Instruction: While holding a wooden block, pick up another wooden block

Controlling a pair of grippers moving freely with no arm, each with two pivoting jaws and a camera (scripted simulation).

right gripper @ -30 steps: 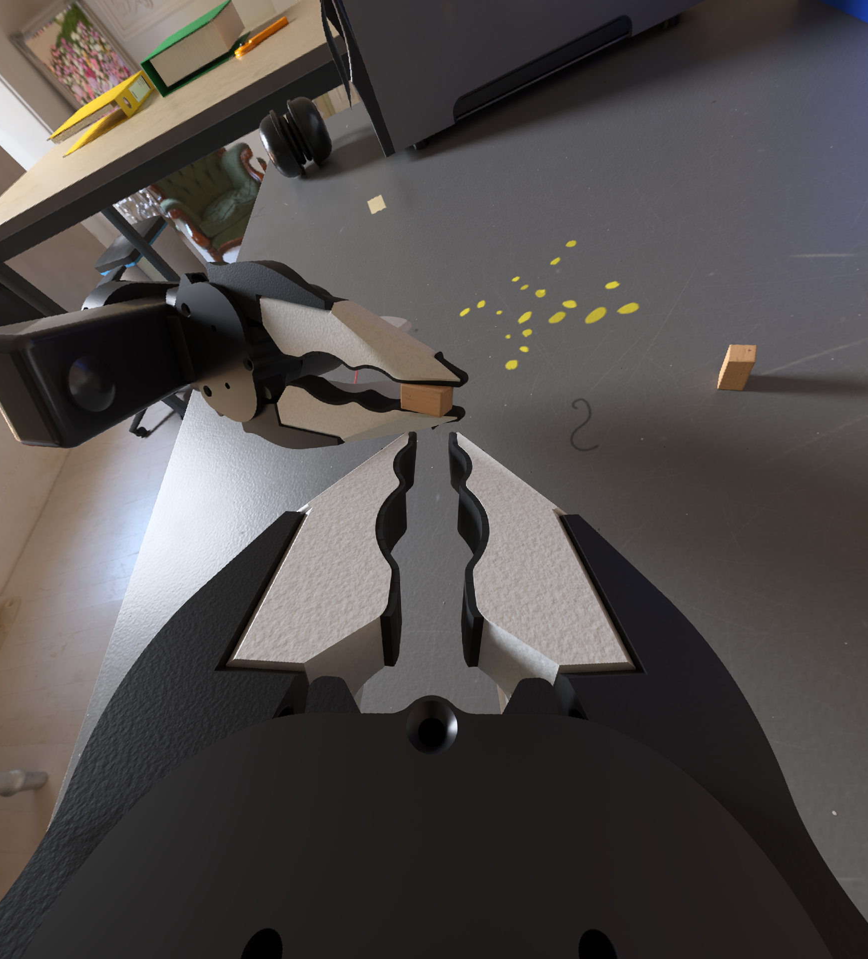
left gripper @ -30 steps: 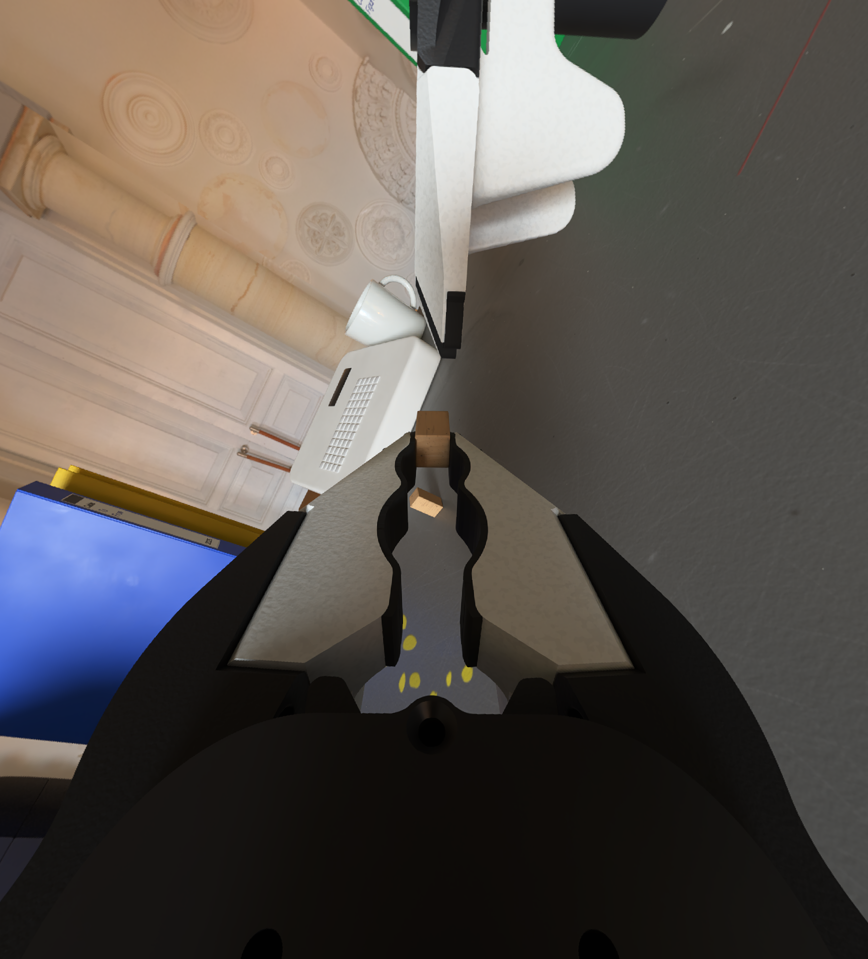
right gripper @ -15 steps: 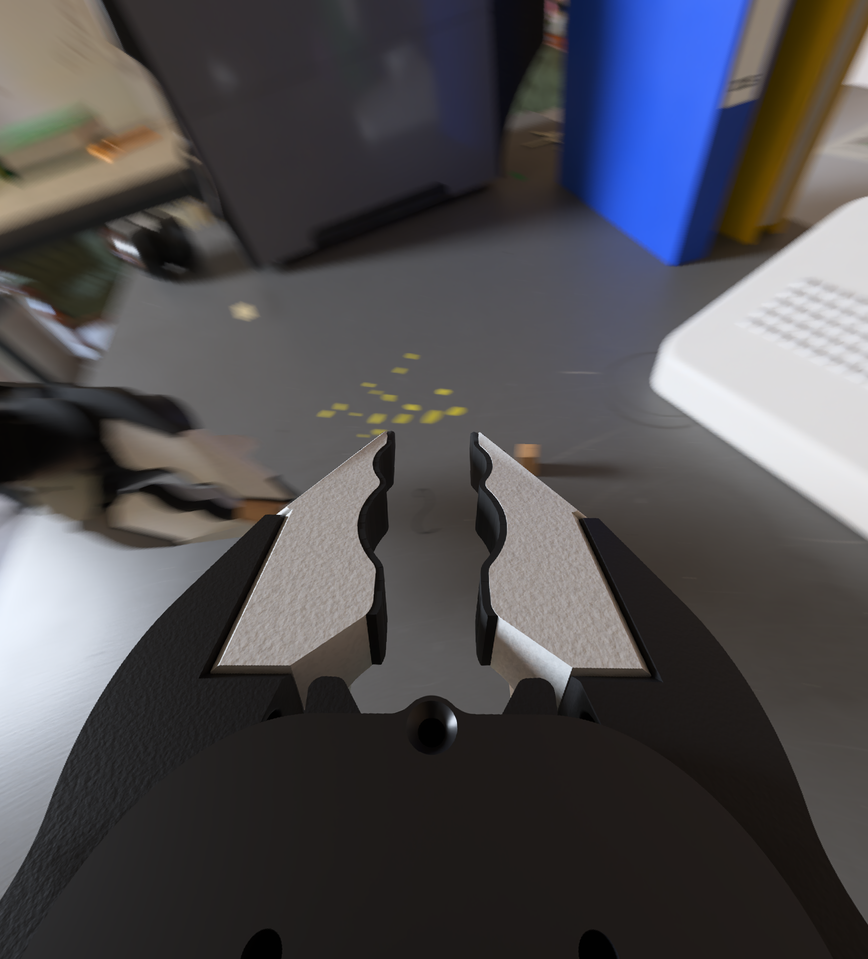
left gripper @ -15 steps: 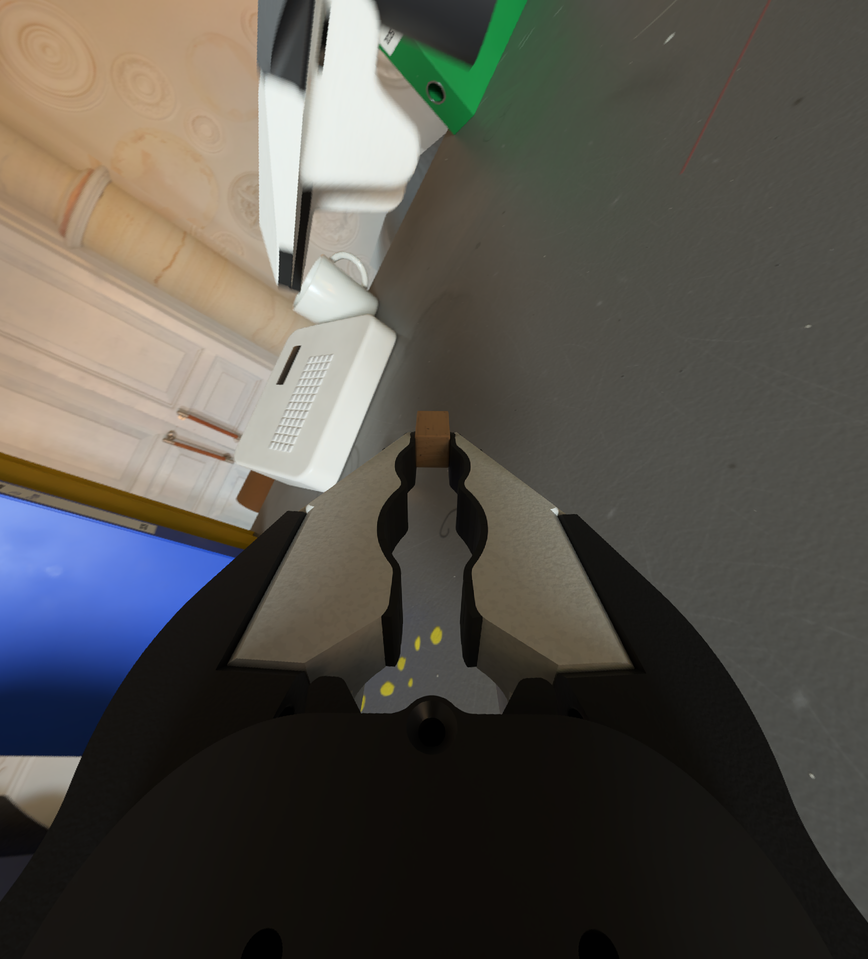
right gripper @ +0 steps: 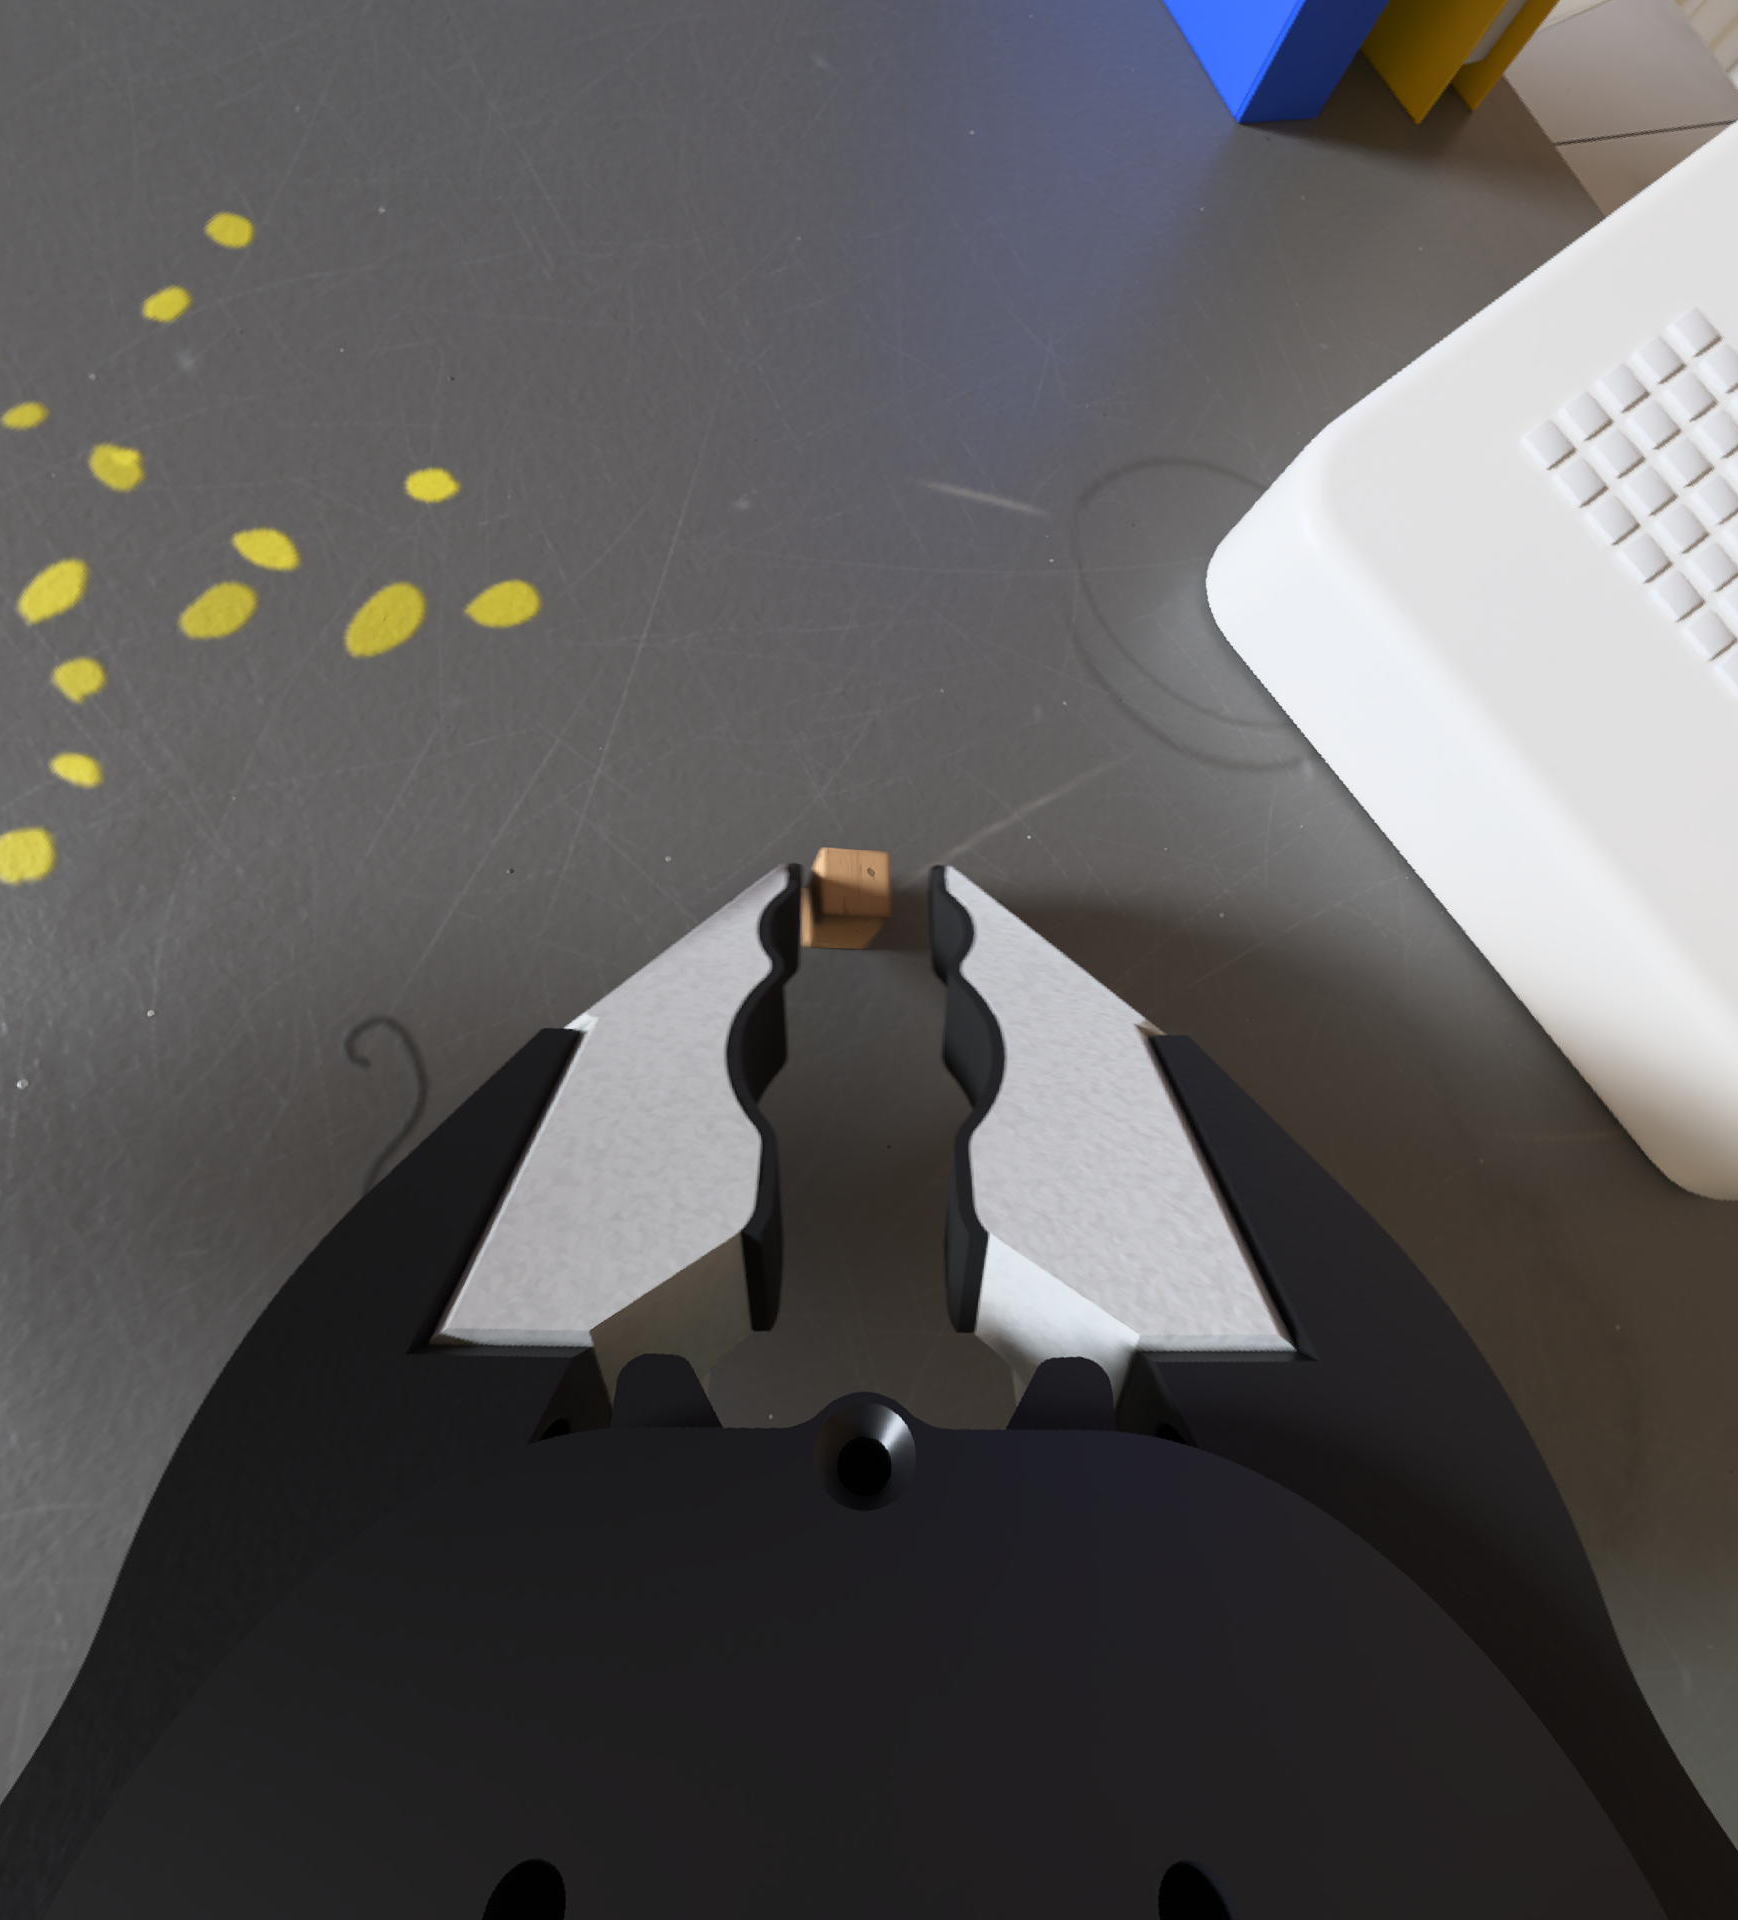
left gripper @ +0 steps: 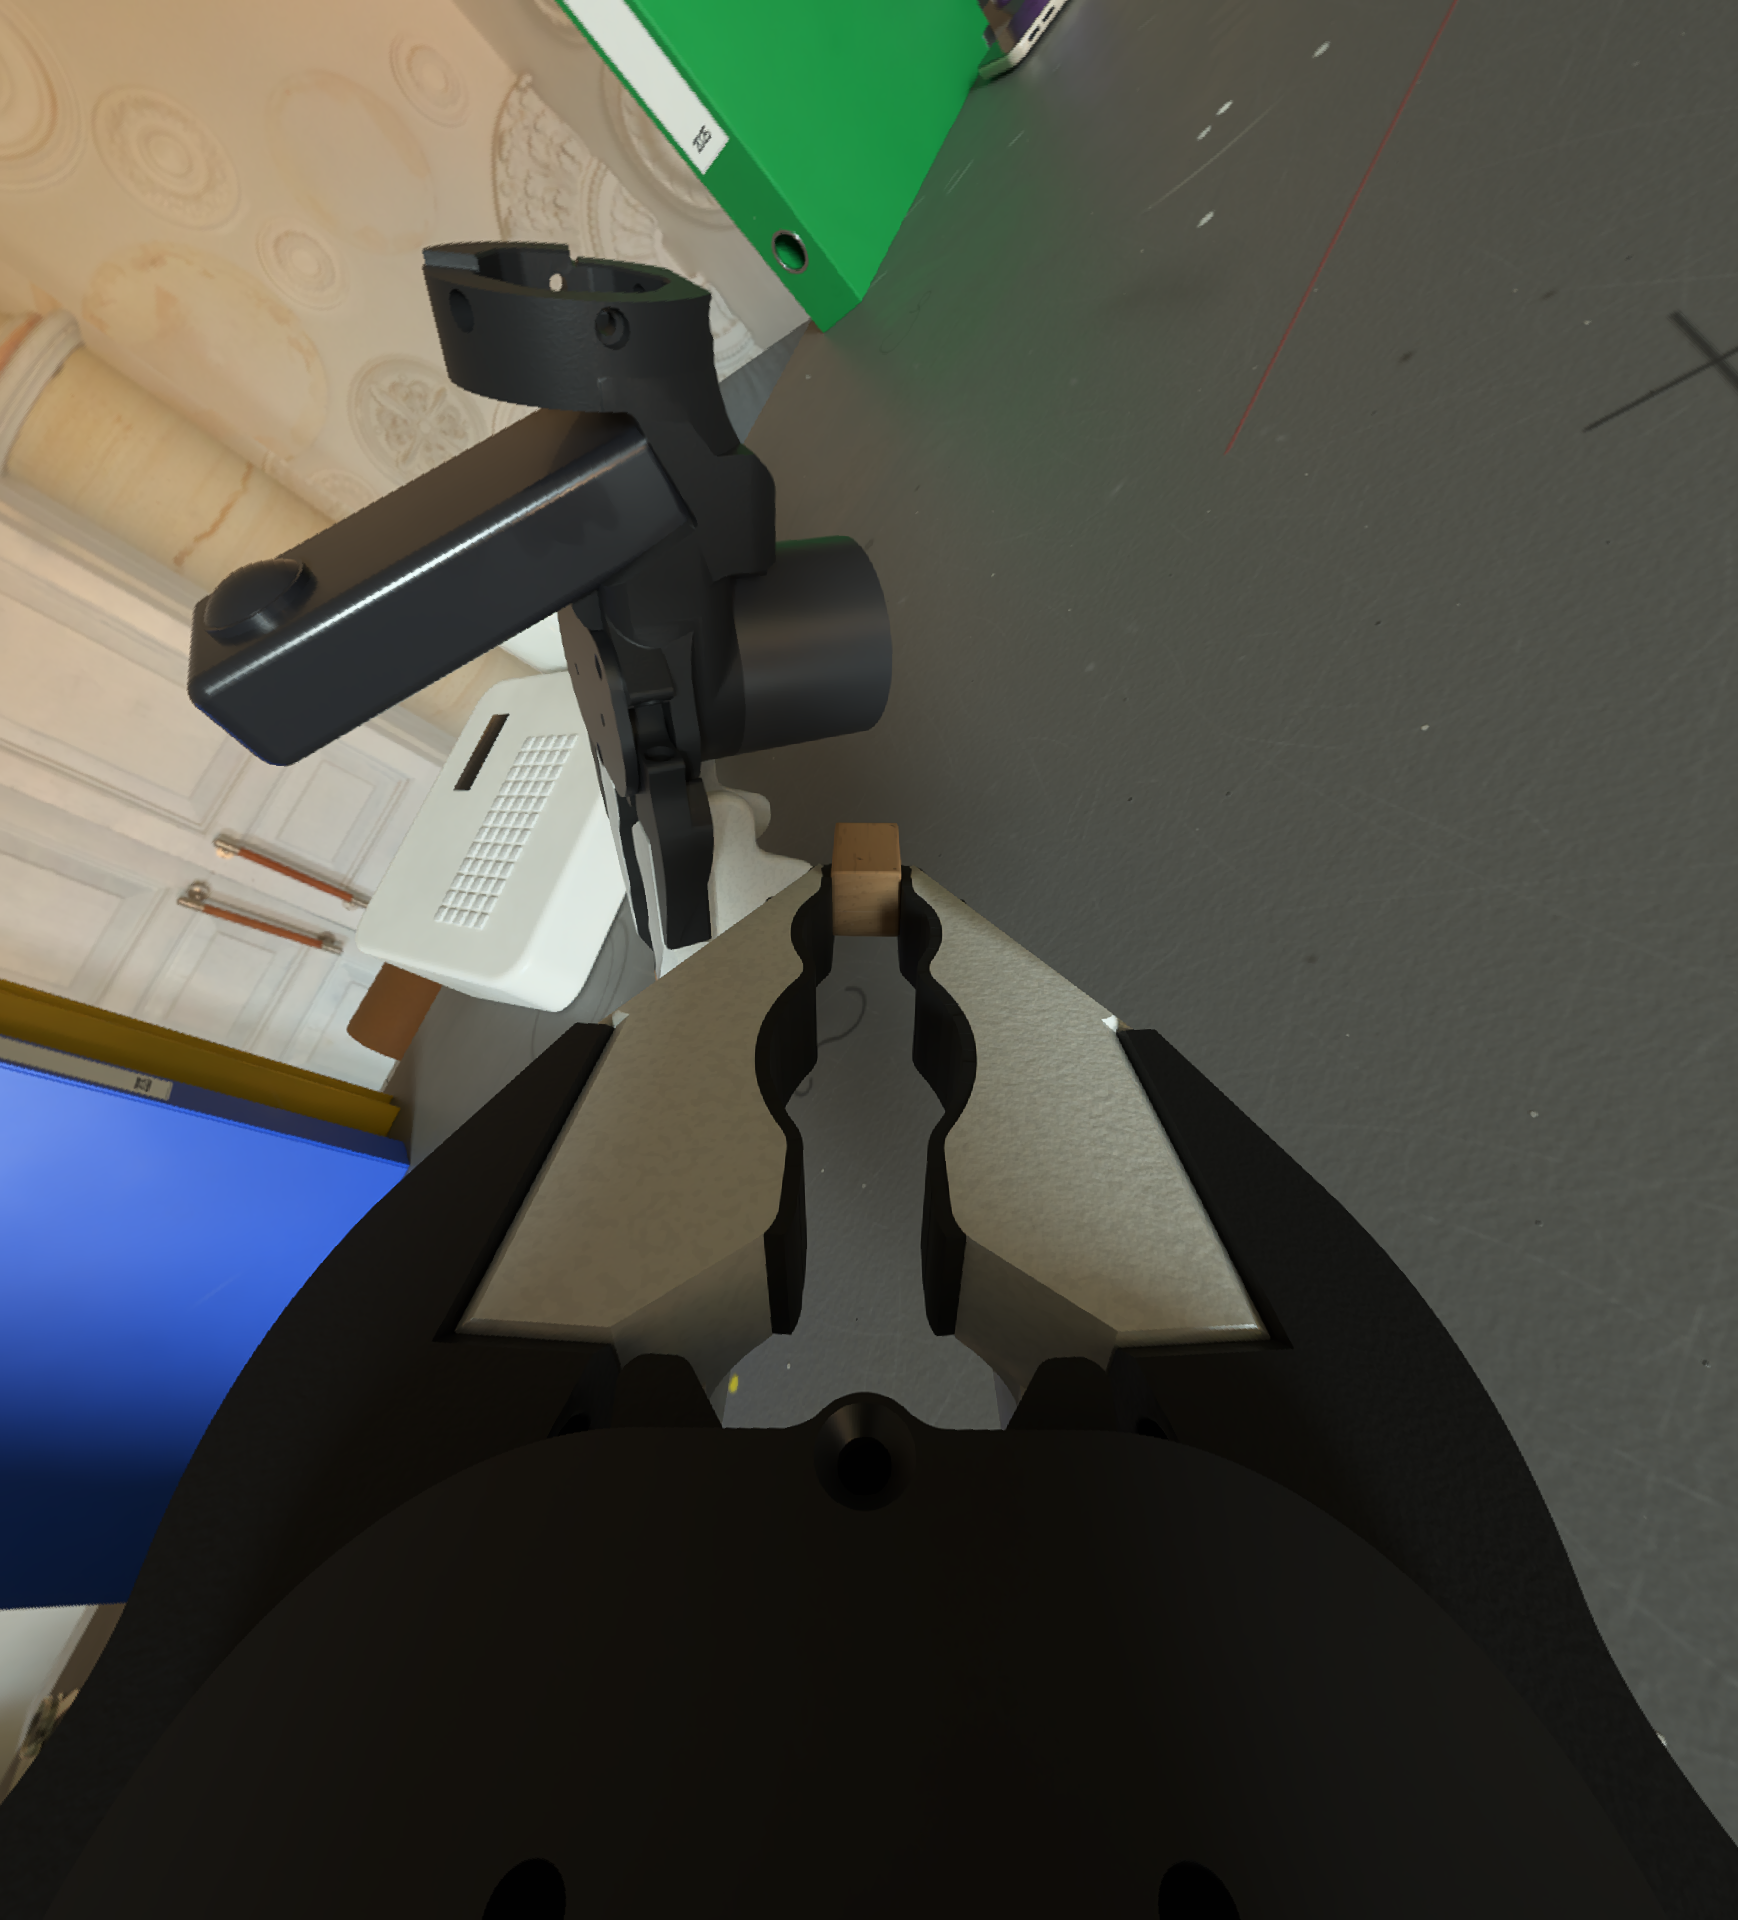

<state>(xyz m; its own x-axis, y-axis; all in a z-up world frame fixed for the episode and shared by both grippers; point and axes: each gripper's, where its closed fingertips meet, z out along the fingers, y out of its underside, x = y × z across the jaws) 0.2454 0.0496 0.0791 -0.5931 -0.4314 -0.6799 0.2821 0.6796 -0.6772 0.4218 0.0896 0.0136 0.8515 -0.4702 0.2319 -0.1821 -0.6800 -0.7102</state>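
My left gripper [left gripper: 866,888] is shut on a small wooden block [left gripper: 866,878], pinched at the fingertips and held above the grey table [left gripper: 1364,831]. My right gripper [right gripper: 865,909] is open, low over the table, with a second wooden block [right gripper: 847,896] standing between its fingertips, close to the left finger and apart from the right one. In the left wrist view the right gripper [left gripper: 673,873] shows ahead and to the left, pointing down at the table; the second block is hidden there.
A white box with a square grid [right gripper: 1571,675] stands close on the right of the right gripper. Yellow paint spots [right gripper: 221,608] mark the table to the left. Blue [right gripper: 1270,52] and yellow [right gripper: 1436,52] binders stand behind; a green binder [left gripper: 803,135] lies farther off.
The right gripper swung away from the left one, came down over the second block and now straddles it. The left gripper keeps its block and has shifted a little.
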